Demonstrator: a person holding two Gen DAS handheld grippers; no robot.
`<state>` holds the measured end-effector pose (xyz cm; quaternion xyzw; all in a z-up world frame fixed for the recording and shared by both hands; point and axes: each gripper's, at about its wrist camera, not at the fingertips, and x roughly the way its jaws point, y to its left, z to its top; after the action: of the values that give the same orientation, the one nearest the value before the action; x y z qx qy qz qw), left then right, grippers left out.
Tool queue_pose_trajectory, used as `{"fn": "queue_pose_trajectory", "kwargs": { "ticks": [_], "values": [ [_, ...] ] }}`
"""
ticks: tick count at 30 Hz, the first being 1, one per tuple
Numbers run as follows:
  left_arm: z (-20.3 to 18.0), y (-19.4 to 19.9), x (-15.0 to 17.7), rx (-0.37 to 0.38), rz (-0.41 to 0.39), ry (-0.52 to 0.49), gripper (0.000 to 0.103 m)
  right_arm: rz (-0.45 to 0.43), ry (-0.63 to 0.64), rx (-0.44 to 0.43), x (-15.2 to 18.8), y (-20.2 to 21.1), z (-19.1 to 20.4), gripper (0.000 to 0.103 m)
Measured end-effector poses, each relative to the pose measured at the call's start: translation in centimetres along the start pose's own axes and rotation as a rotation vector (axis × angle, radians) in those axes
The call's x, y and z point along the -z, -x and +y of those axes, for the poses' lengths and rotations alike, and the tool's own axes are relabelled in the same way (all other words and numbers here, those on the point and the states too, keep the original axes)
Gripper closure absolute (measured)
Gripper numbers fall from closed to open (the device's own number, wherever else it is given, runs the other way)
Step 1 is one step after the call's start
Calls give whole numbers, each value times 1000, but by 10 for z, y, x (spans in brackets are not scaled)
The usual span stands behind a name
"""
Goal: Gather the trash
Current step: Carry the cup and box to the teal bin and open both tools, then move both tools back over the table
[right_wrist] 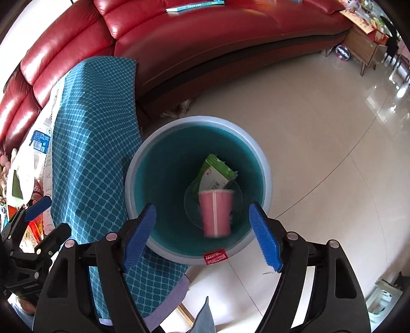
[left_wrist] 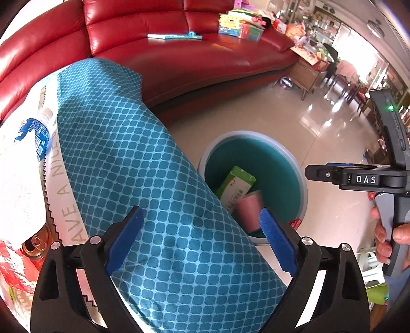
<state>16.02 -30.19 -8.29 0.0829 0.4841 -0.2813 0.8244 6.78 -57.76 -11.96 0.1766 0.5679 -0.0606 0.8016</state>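
Note:
A round bin with a teal inside stands on the floor beside the table; it holds a pink paper cup and a green and white carton. My right gripper is open and empty, right above the bin. In the left wrist view the bin sits below the table edge, with the cup and carton inside. My left gripper is open and empty over the teal tablecloth. A plastic bottle, a can and white paper lie at the table's left.
A red leather sofa curves behind the table and bin, with a book and boxes on it. A wooden side table stands at its end. Glossy tiled floor surrounds the bin.

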Motion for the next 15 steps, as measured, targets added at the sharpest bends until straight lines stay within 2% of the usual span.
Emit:
{"fn": "queue_pose_trajectory", "kwargs": {
  "ticks": [6, 15],
  "values": [
    [5, 12, 1, 11, -21, 5, 6, 3, 15, 13, -1, 8, 7, 24],
    [27, 43, 12, -2, -57, 42, 4, -3, 84, 28, 7, 26, 39, 22]
  ]
}}
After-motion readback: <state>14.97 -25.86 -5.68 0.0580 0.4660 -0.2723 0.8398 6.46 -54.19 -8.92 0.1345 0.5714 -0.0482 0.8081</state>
